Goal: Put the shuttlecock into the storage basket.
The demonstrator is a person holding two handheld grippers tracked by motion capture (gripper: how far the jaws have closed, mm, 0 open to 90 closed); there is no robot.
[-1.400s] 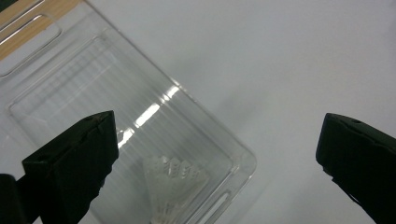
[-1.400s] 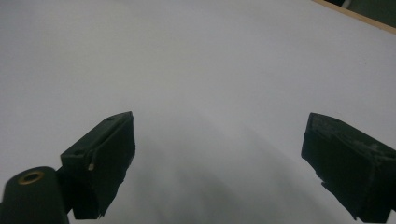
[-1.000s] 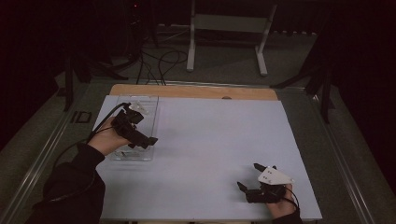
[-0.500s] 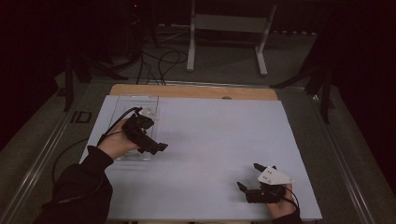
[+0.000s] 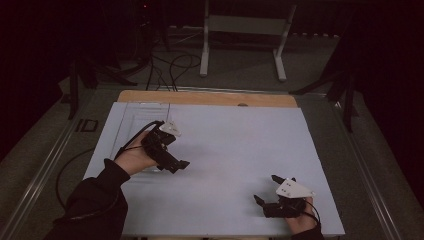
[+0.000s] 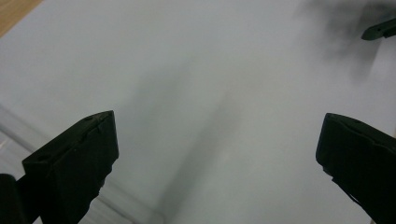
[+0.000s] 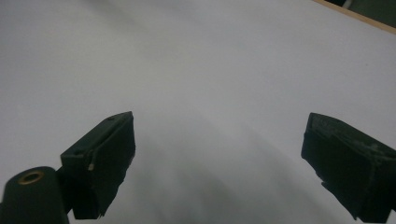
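Tray (image 5: 131, 116) of clear plastic lies flat on the white table (image 5: 235, 145) along its left edge, reaching up toward the far left corner; its near end is covered by the person's left hand (image 5: 131, 159). In the left gripper view a clear ridged rim of that tray (image 6: 60, 205) shows at the bottom left, just under the left jaw. The left gripper (image 5: 176, 164) is held over the near right corner of the tray, pointing right and toward the near edge; its jaws stand wide apart with nothing between them, only bare table showing past them. Its cable (image 5: 75, 165) loops off the left edge of the table.

The middle of the table is bare white surface.

The right gripper (image 5: 266, 190) sits low near the near right corner of the table, well apart from the tray, held by the right hand (image 5: 300, 222) at the near edge. Its jaws are spread wide too and hold nothing.
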